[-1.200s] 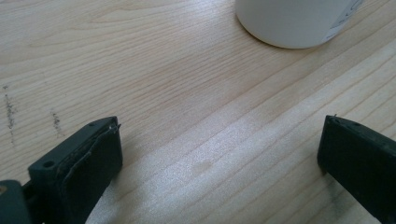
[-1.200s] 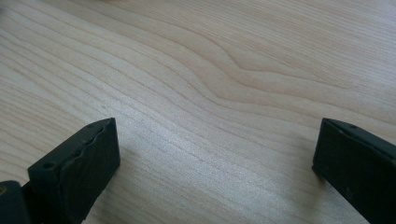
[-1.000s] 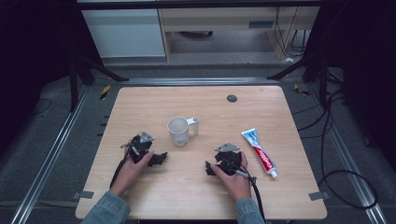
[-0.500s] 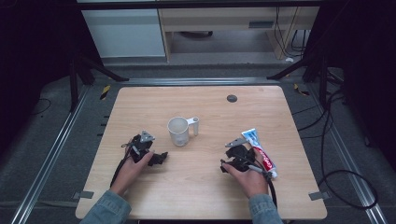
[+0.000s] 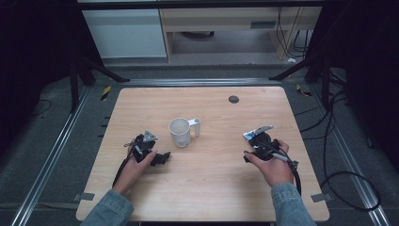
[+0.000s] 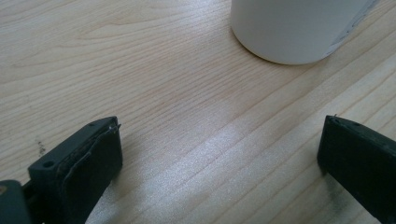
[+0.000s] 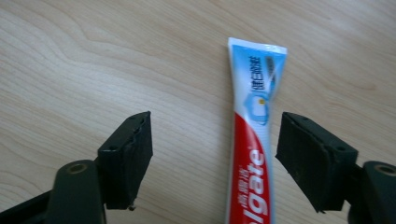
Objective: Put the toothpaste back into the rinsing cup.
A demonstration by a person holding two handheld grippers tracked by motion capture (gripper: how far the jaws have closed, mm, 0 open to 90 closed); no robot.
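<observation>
Toothpaste tube (image 7: 252, 154) flat on table (image 5: 211, 188), between right gripper (image 7: 212, 156) jaws, closing but untouched | step: lining up grasp | next: lower, clamp on tube | left gripper (image 6: 219, 154) agape beside mug (image 6: 299, 28), idle

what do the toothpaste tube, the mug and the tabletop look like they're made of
Toothpaste tube: looks like glossy laminated plastic, printed red, blue and white, with a flat crimped end. Mug: smooth matte white, probably plastic or ceramic; its look leaves that open. Tabletop: pale wood or wood-look laminate, with visible grain lines and a soft sheen.
</observation>
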